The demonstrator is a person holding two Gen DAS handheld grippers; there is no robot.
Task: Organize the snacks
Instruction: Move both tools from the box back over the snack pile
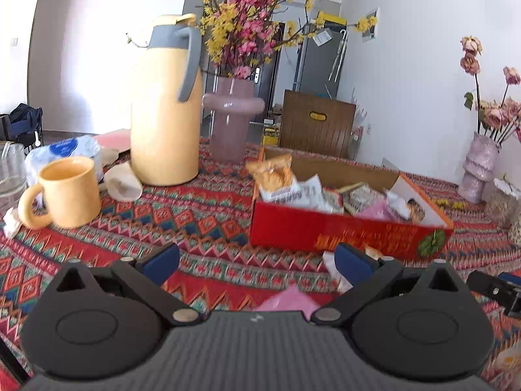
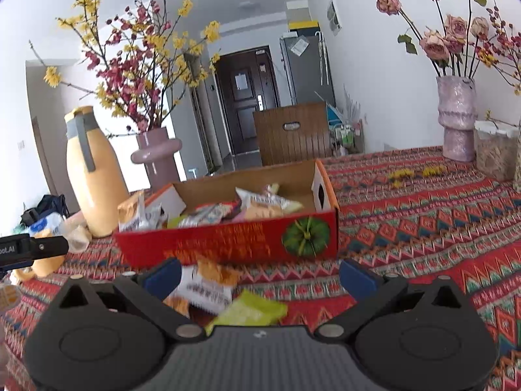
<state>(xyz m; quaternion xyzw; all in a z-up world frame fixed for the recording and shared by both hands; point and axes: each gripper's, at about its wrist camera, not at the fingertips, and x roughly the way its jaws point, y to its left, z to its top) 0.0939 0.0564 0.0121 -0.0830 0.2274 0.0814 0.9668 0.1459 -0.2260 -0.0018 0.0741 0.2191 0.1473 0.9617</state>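
Note:
A red cardboard box holding several snack packets sits on the patterned tablecloth. My left gripper is open in front of the box's near left corner, nothing between its fingers. A pink packet lies on the cloth just under it, and a pale packet shows behind its right finger. My right gripper is open too, short of the box's front wall. An orange-and-white snack packet and a green packet lie on the cloth between its fingers, nearer the left one.
A yellow thermos jug, a yellow mug, a pink vase of blossom branches and a wrapped roll stand left of the box. A vase of dried roses and a jar stand far right.

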